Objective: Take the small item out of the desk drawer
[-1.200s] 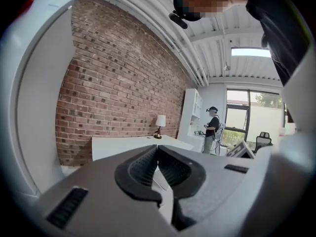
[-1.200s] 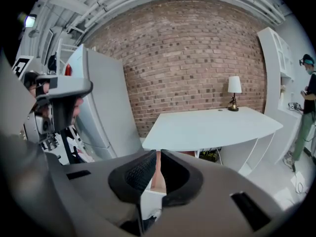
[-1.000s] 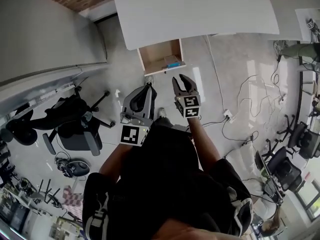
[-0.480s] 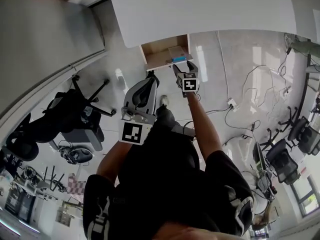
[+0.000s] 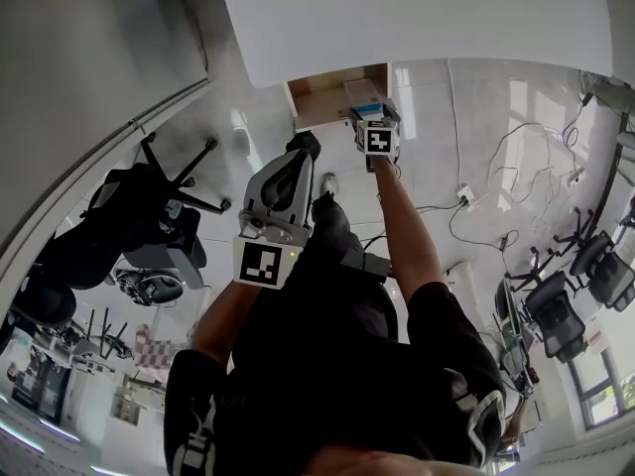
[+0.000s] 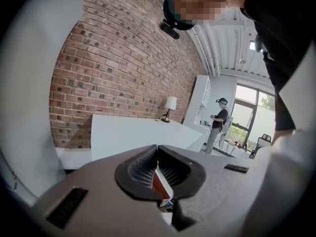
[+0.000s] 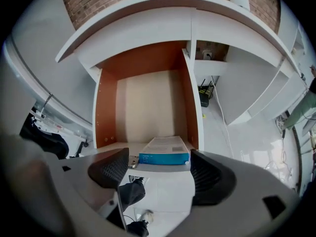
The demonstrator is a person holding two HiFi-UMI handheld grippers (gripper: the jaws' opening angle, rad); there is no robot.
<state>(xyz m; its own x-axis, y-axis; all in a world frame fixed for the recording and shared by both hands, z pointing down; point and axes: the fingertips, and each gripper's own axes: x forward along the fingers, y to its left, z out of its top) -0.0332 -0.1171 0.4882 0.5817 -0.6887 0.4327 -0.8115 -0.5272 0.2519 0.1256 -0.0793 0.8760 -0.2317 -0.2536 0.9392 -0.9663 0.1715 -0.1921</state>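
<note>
Under the white desk (image 5: 397, 18) the wooden drawer (image 5: 316, 105) stands pulled out. A small white box with a blue side (image 5: 363, 94) lies at its front right corner. My right gripper (image 5: 374, 114) reaches up to the drawer front, and its jaws are opening. In the right gripper view the box (image 7: 164, 151) sits on the drawer's front edge (image 7: 148, 98), just ahead of the right gripper (image 7: 159, 170); the pads (image 7: 111, 168) stand apart and do not touch it. My left gripper (image 5: 301, 147) hangs back near the person's leg, its jaws shut (image 6: 158, 174) with nothing held.
A black office chair (image 5: 149, 236) stands on the floor at the left. Cables and a plug strip (image 5: 466, 196) lie at the right, with more chairs (image 5: 556, 315) beyond. In the left gripper view a brick wall (image 6: 113, 68), another white desk (image 6: 138, 132) and a standing person (image 6: 217, 122) show.
My right gripper has moved forward from mid-air to the drawer front and its jaws have spread wide. The left gripper has hardly shifted.
</note>
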